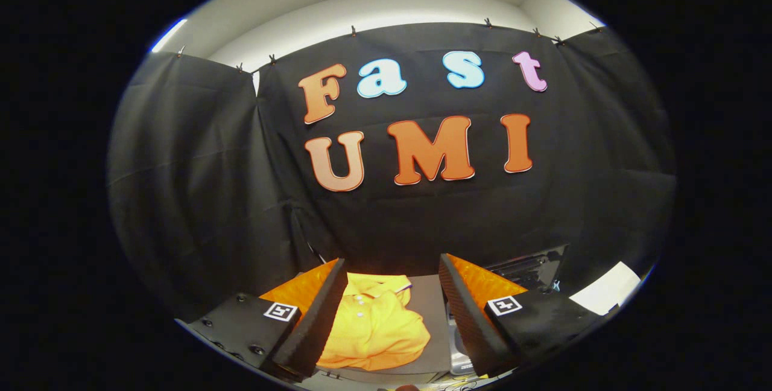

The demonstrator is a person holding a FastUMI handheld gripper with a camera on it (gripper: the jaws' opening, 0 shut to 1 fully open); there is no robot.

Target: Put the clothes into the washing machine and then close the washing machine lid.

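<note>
A yellow-orange polo shirt [374, 324] with white buttons lies crumpled on a dark grey flat surface [431, 309]. It shows in the gap between my two fingers, below and just ahead of them. My gripper [392, 270] is open, its fingers wide apart with nothing held. The left finger [313, 318] and the right finger [467, 312] are black with ribbed pads and orange outer sides. A dark boxy appliance [531, 267] stands beyond the right finger; whether it is the washing machine I cannot tell.
A white sheet or panel [606, 294] lies off to the right of the right finger. Black cloth [199, 198] walls the booth on every side ahead. Some small items and cables [461, 367] sit low beside the right finger.
</note>
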